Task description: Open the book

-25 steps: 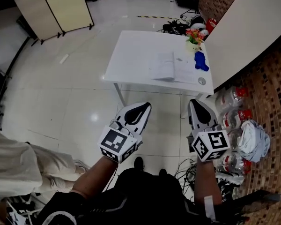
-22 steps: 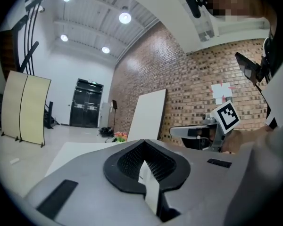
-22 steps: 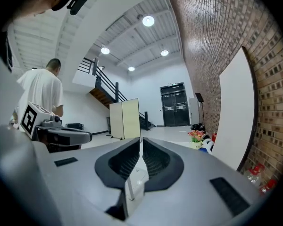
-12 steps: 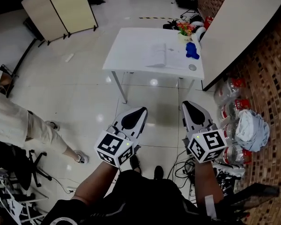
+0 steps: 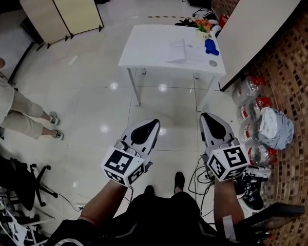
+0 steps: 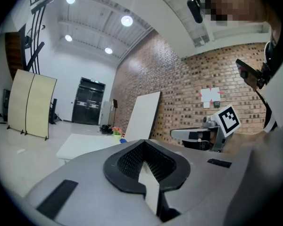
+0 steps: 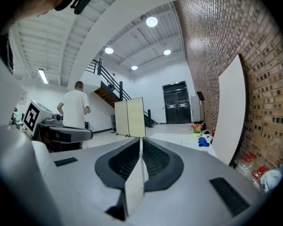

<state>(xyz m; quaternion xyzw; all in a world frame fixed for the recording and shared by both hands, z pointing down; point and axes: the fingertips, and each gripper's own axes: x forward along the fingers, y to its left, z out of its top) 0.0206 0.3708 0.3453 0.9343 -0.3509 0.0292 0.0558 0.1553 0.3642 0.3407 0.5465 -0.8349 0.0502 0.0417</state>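
Right up close, the left gripper [image 5: 151, 124] and right gripper [image 5: 206, 118] hang out in front of the person's body. Both have their fingers pressed together with nothing between them.

Compared with a second ago, the white worktop [image 5: 143, 53] sits smaller and higher in the head view, so I'd say the person has backed off rather than closed in. Not great for the task: nothing's started, and there's open floor to cross first.

Watch the cables [image 5: 199, 172] by the right foot, plus the water bottles [image 5: 251, 106] and a white bag [image 5: 276, 127] along the brick wall.

Further out, the book [image 5: 180, 51] lies flat on the worktop, too small to tell if it's shut. A blue thing [image 5: 210, 46] and a flower pot [image 5: 203, 28] sit just beside it. Off left there's a person in beige [image 5: 10, 111], with a folding screen [image 5: 66, 9] beyond.
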